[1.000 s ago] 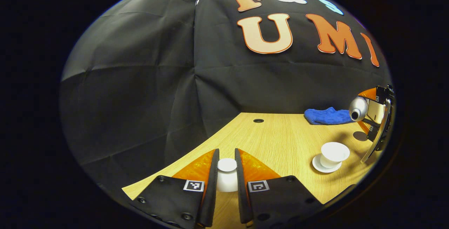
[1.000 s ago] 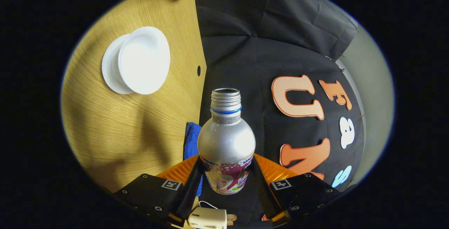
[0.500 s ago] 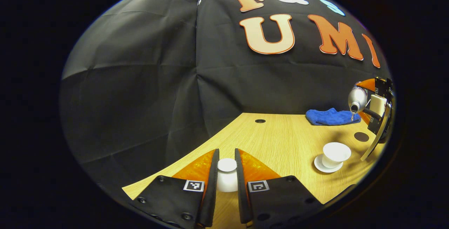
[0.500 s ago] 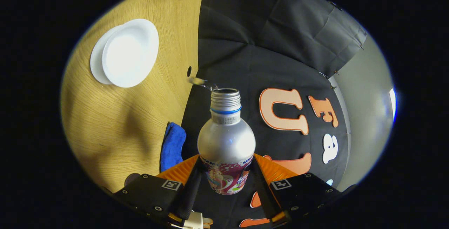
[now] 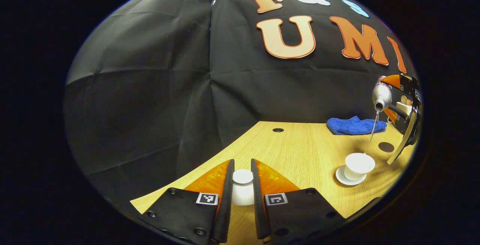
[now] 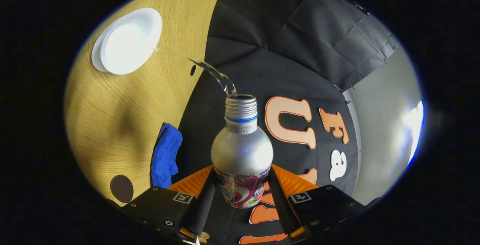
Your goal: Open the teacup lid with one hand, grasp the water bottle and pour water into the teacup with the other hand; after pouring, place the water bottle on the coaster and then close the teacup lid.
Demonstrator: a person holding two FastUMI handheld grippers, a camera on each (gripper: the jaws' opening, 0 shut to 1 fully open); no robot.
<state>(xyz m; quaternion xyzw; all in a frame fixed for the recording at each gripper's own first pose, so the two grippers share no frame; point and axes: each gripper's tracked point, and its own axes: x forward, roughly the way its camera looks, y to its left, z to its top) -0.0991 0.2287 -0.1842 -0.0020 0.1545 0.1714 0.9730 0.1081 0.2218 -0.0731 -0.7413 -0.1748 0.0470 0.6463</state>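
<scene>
Silver water bottle (image 6: 242,151) sits tipped in the right gripper (image 6: 240,196), both fingers pressing its labelled lower body, neck pointing away from the cam. Thin stream of water (image 6: 210,73) leaves the open mouth & arcs to the white teacup (image 6: 129,40), which stands lidless on its white saucer (image 6: 95,50) on the wooden table (image 6: 112,117).

In left gripper view the same pour shows at far right: bottle (image 5: 381,96) held high w/ mouth down, stream dropping into the cup (image 5: 359,164). Round dark coaster (image 5: 386,147) lies bare on the table just beyond the cup; blue cloth (image 5: 355,125) farther back near the wall.

Left gripper (image 5: 242,196) is low over the table's near left part, well apart from the cup, fingers pinching the white teacup lid (image 5: 242,190) by its sides, knob up. Can't tell if the lid touches the table.
</scene>
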